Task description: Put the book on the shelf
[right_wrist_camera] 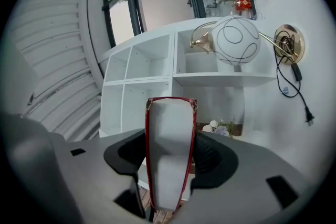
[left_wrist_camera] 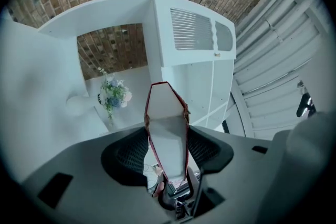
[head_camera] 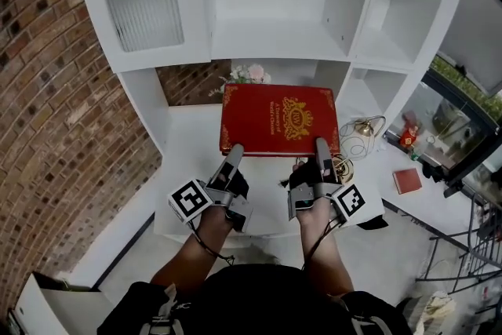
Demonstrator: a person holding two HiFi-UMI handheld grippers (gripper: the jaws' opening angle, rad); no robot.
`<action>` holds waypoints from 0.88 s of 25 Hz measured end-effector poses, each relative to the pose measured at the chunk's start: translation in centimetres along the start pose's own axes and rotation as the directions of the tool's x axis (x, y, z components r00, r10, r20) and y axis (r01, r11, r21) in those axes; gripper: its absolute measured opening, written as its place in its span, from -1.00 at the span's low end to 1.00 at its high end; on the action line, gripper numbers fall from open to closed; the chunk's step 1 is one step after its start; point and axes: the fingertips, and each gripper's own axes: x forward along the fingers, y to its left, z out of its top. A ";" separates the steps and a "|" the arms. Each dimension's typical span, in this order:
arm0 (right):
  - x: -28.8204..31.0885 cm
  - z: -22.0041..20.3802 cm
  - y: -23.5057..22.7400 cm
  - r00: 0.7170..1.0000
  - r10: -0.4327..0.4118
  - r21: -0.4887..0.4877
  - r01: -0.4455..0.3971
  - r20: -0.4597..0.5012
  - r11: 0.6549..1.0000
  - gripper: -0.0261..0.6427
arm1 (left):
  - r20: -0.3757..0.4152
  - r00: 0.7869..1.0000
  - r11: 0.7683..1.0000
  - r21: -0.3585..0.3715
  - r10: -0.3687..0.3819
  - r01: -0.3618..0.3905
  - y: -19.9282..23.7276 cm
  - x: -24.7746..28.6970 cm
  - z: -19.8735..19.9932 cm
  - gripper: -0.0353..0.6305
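A large red book [head_camera: 279, 120] with a gold emblem is held flat in the air in front of the white shelf unit [head_camera: 274, 39]. My left gripper [head_camera: 232, 154] is shut on the book's near left corner. My right gripper [head_camera: 321, 149] is shut on its near right corner. In the left gripper view the book [left_wrist_camera: 167, 128] shows edge-on, its white page block clamped between the jaws of the left gripper [left_wrist_camera: 167, 152]. The right gripper view shows the same: the book [right_wrist_camera: 170, 149] is pinched in the right gripper [right_wrist_camera: 169, 165]. The open shelf compartments lie beyond the book's far edge.
A small bunch of flowers [head_camera: 249, 75] stands in the recess behind the book. A round wire lamp [head_camera: 362, 127] with a cord and a small red book [head_camera: 406, 180] lie on the white table at right. A ribbed-glass cabinet door [head_camera: 143, 8] is at upper left, beside a brick wall [head_camera: 47, 90].
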 end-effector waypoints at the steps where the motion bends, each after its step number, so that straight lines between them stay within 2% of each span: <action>1: 0.4 0.3 0.3 1.000 0.011 -0.002 -0.011 -0.005 1.000 -0.14 | 0.006 1.000 1.000 0.005 -0.006 0.006 -0.3 0.3 0.0 -0.16; 13: 5.3 0.8 3.6 0.989 0.133 0.002 -0.133 -0.063 0.991 -0.13 | 0.071 0.995 0.994 0.091 -0.069 0.062 -2.9 3.4 2.6 -0.16; 22: 8.8 2.0 5.8 0.975 0.208 -0.006 -0.209 -0.074 0.978 -0.14 | 0.076 0.990 0.985 0.135 -0.115 0.104 -4.6 6.1 3.8 -0.16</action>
